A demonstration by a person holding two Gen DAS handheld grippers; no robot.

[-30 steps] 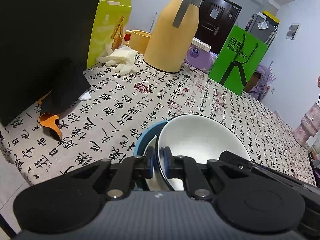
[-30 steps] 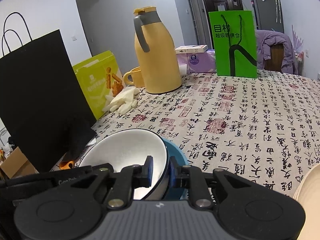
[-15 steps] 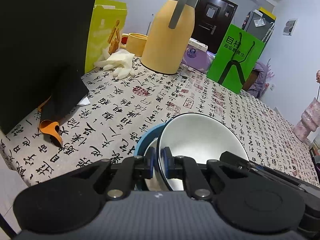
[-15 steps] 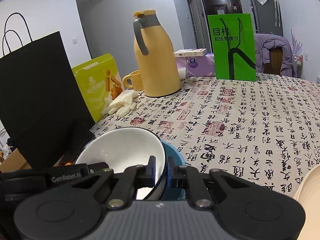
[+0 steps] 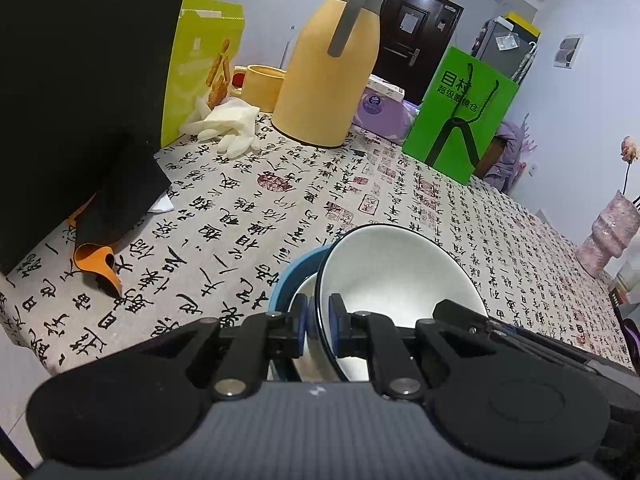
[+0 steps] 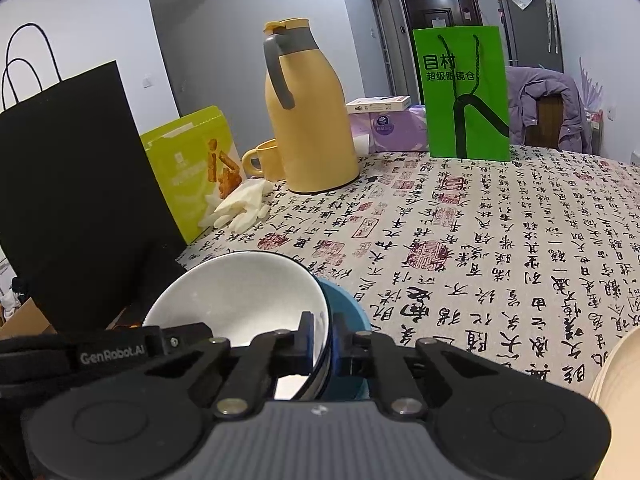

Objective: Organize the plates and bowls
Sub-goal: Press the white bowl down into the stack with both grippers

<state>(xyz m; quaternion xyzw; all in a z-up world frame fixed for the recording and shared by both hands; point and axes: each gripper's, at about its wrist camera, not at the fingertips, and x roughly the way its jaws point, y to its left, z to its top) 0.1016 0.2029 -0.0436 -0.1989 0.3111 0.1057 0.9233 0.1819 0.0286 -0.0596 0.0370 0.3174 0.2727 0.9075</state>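
A white bowl with a dark rim (image 5: pixel 400 272) (image 6: pixel 244 300) is held tilted over a blue bowl (image 5: pixel 294 276) (image 6: pixel 344 308) that sits on the printed tablecloth. My left gripper (image 5: pixel 319 314) is shut on the white bowl's near rim. My right gripper (image 6: pixel 323 334) is shut on the opposite rim of the same bowl. Each gripper shows in the other's view, at the bowl's far edge. A cream plate edge (image 6: pixel 616 396) shows at the right wrist view's lower right.
A black paper bag (image 5: pixel 76 92) (image 6: pixel 76 184) stands at the left. Behind are a yellow-green box (image 5: pixel 200 64), white gloves (image 5: pixel 228 128), a yellow mug (image 5: pixel 260 84), a yellow thermos (image 5: pixel 332 60) (image 6: pixel 308 120), a green bag (image 5: pixel 460 116) (image 6: pixel 464 92) and a pink vase (image 5: pixel 608 240).
Both grippers with the white bowl have drawn back and risen a little; the background objects look smaller and farther. The bowl stays tilted above the blue bowl.
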